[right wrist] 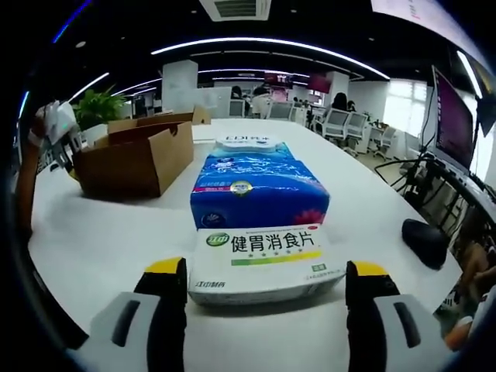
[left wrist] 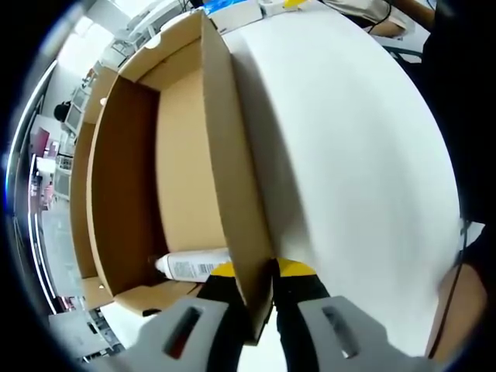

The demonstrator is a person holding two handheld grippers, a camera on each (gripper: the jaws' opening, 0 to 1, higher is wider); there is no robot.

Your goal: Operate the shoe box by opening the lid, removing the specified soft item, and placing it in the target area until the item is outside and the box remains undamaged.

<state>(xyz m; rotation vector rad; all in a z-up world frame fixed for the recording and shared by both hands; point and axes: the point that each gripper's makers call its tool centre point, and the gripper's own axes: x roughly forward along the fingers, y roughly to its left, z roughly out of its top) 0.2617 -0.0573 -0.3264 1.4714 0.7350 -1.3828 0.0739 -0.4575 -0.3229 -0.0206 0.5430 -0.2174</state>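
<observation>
Between the left gripper's (left wrist: 260, 298) closed-in jaws stands the side wall of the open shoe box (left wrist: 221, 155), pinned at its top edge.

Just left of that grip, down on the box floor, lies a white tube-like item with a printed label (left wrist: 194, 266), possibly the soft item to take out, though its material is hard to judge. The right gripper (right wrist: 263, 298) is spread wide and holds nothing; a white medicine box (right wrist: 263, 260) sits between its jaws, a blue tissue pack (right wrist: 256, 186) just ahead, all on the white table (right wrist: 101, 240). To do this well, the left should keep the wall steady without crushing the cardboard while the right swings over to reach in. From the right gripper view the cardboard box appears ahead and to the left, well apart, its inside hidden; the left gripper view looks straight into it.
</observation>
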